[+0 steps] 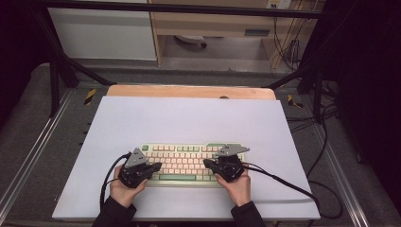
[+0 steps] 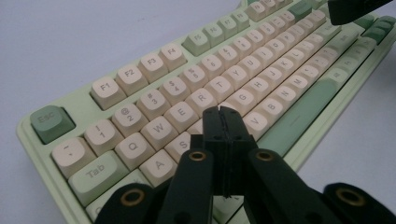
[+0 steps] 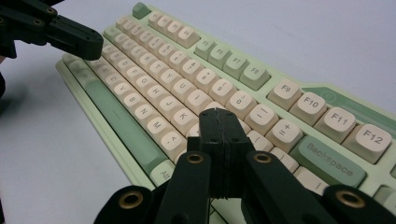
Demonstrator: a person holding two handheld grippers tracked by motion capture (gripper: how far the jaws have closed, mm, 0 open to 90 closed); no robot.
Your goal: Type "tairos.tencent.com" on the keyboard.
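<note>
L gripper point(image 2: 223, 112) jaws pressed together, tip over D/F keys, contact unclear | R gripper point(image 3: 219, 114) same, over L/P area | keyboard point(image 1: 189, 163) long axis runs left-right, both equally near.

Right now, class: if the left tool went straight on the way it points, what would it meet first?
Probably the keyboard: the shut left tool points at its home-row keys, near F or G, though depth is unclear.

The high view looks steeply down from the person's side. Both gripper views sit close above the keyboard point(image 1: 191, 163), facing inward from opposite ends, sharing its middle keys.
</note>
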